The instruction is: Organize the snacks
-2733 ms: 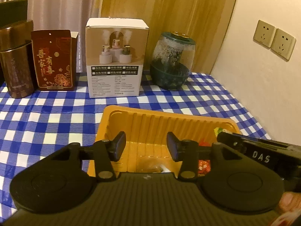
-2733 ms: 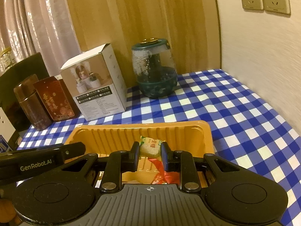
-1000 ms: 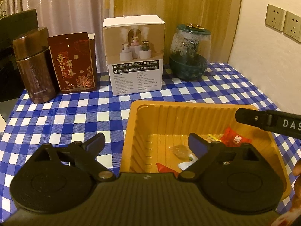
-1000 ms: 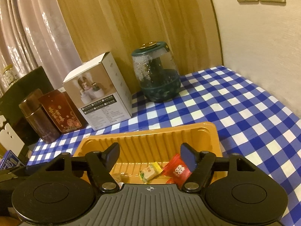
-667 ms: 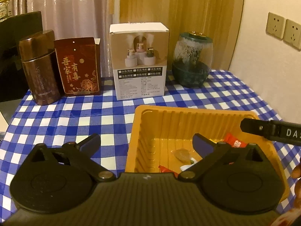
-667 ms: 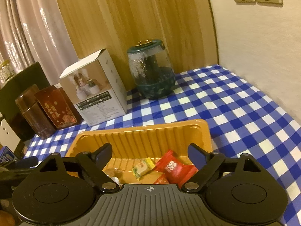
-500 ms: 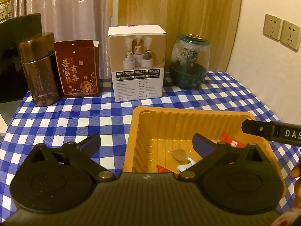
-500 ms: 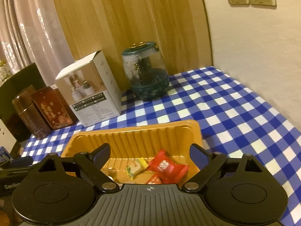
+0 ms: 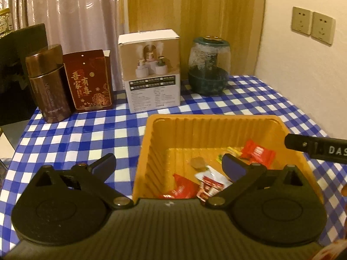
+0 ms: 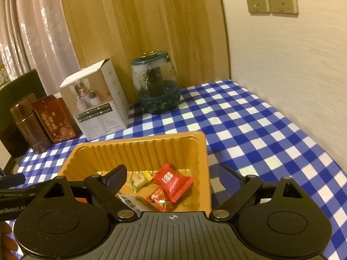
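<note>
On the blue-checked tablecloth (image 9: 65,134) in front of me sits the orange tray (image 9: 216,119), and every snack I can see is already inside it. From my right wrist view I count a big red candy packet (image 10: 172,179), a small yellow-green sweet (image 10: 139,178), a smaller red wrapper (image 10: 159,198) and a pale sachet (image 10: 132,201) lying together on the tray floor. From the left wrist view a round brownish sweet (image 9: 197,162) shows nearer the middle, and another red wrapper (image 9: 184,187) lies against the near wall.

My left gripper (image 9: 169,166) stands spread wide with nothing between its jaws, straddling the tray's left wall without touching it. My right gripper (image 10: 173,176) is also wide and empty, poised above the tray's right side.

I see no loose snack anywhere on the cloth around the tray, so I judge the gathering is done or nearly so. The part of the table nearest me is hidden behind both grippers, so I cannot rule out a stray piece there. The boxes, tin and glass jar (image 9: 208,67) at the back stand well apart from the tray.
</note>
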`<state>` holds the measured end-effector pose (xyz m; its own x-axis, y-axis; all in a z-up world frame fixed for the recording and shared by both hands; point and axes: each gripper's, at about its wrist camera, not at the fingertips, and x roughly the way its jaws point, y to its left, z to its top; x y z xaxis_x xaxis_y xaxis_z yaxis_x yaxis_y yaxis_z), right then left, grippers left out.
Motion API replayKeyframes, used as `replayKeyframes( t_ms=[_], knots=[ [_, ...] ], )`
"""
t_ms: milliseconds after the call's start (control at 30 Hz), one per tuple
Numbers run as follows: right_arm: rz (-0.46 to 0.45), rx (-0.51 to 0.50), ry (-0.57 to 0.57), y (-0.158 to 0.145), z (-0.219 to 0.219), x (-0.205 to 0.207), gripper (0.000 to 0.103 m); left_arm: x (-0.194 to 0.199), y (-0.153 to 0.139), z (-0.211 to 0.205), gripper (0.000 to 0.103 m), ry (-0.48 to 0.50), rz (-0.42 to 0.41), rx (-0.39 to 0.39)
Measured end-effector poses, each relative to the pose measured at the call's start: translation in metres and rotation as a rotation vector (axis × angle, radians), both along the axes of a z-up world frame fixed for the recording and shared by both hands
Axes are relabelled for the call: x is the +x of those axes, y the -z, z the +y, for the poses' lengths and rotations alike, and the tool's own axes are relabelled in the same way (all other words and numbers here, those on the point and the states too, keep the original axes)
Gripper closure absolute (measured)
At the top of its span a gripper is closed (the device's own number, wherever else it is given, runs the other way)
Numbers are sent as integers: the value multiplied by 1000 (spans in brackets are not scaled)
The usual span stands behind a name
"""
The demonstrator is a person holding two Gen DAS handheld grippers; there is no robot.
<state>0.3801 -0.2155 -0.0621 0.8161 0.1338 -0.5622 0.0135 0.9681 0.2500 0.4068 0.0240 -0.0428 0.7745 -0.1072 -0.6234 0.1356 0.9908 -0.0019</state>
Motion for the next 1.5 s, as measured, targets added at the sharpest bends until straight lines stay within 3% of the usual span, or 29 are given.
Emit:
replayKeyframes(
  t_ms=[233, 833, 1233, 1500],
  knots=[
    [-3, -9, -17, -6, 1, -26, 12, -29, -9, 1, 0, -10, 0, -44],
    [6, -19, -39, -18, 4, -112, 12, -121, -33, 9, 0, 26, 0, -37],
    [33, -38, -69, -20, 5, -177, 12, -183, -27, 11, 0, -33, 70, -79],
    [54, -41, -101, -33, 7, -222, 12, -235, -47, 7, 0, -75, 53, -78]
  ],
)
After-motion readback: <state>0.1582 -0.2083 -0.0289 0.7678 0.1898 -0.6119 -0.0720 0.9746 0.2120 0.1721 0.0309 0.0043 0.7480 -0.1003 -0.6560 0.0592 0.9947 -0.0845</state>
